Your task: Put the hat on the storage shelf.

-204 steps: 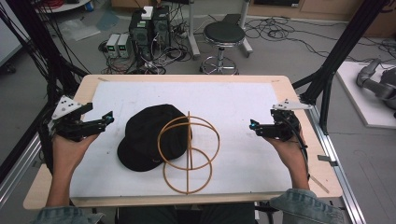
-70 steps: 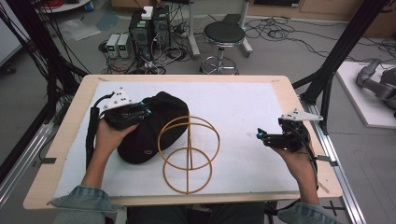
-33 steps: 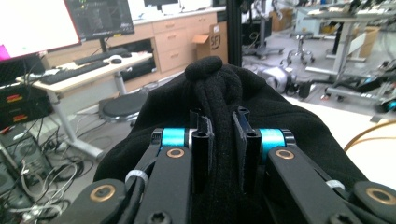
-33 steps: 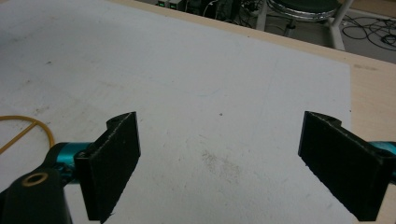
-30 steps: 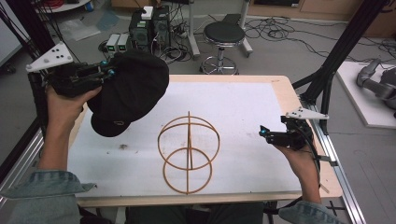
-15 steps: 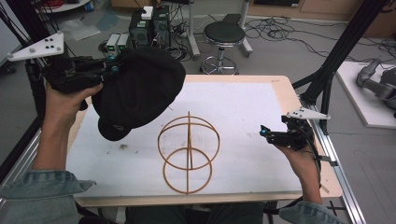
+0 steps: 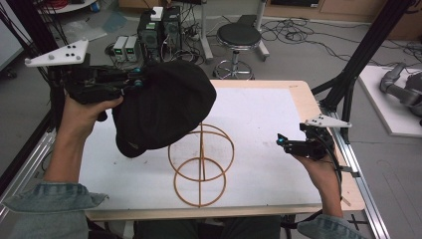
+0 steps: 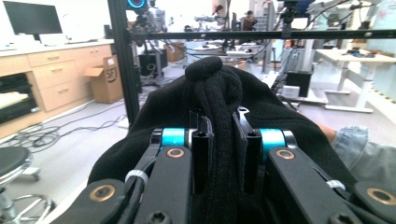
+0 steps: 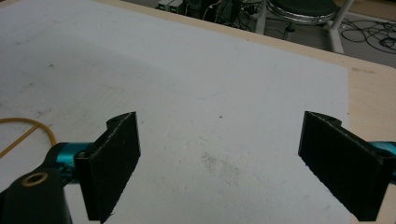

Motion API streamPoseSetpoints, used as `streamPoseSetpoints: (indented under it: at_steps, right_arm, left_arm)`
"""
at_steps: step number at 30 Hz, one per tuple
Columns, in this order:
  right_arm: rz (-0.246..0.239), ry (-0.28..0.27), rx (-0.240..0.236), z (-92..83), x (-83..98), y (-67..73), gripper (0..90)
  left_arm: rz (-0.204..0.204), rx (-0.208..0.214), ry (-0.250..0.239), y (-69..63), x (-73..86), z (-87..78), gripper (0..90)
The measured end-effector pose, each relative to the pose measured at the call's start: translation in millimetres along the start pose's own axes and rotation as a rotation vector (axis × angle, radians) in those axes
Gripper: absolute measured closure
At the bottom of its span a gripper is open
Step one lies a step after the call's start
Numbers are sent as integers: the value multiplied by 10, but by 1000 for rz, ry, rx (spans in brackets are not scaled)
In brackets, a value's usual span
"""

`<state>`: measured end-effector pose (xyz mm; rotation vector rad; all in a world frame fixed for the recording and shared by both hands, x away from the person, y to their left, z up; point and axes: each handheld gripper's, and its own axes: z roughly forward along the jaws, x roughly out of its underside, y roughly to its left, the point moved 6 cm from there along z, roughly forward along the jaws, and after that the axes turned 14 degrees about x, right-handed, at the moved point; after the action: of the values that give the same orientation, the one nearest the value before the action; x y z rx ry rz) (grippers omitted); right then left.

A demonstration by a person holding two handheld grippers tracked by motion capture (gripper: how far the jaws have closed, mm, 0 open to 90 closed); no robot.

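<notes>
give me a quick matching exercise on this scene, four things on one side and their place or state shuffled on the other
Things:
1. black hat
2. wooden hoop stand
3. right gripper
4. left gripper

Place or state:
a. jaws wide open, nothing between them
b. stands upright on the white mat
c. held up in the air above the table
d. jaws pinched on a fold of fabric

Pairs: 1-c, 2-b, 3-a, 4-d
</notes>
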<state>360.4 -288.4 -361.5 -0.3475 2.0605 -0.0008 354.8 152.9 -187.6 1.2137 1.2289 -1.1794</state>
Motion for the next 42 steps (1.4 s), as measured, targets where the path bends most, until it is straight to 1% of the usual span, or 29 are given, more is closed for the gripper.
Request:
streamPoseSetpoints:
  at_steps: [10, 12, 14, 16, 22, 26, 35, 36, 42]
  right_arm:
    - [4, 5, -1, -1, 3, 9, 126]
    - [0, 2, -3, 0, 2, 9, 126]
    - [-1, 2, -4, -2, 1, 8, 127]
    - [-2, 1, -1, -1, 1, 3, 126]
    - [3, 6, -4, 1, 6, 11, 126]
    - [-3, 1, -4, 0, -1, 11, 127]
    - [1, 3, -4, 4, 0, 13, 127]
    - [-1, 3, -3, 5, 1, 13, 127]
    - [-1, 2, -5, 5, 2, 10, 127]
  left_arm:
    - [-21, 80, 10, -19, 98, 220, 798]
    - [-24, 90, 13, -28, 125, 263, 798]
    - [-28, 105, 25, -36, 154, 304, 798]
    - [-27, 110, 40, -41, 178, 342, 797]
    - [-37, 129, 55, -44, 254, 423, 796]
    - [-43, 150, 62, -65, 298, 470, 796]
    - [-41, 188, 99, -119, 379, 598, 793]
    - [-44, 190, 97, -125, 384, 616, 793]
    - [-37, 206, 122, -151, 424, 671, 789]
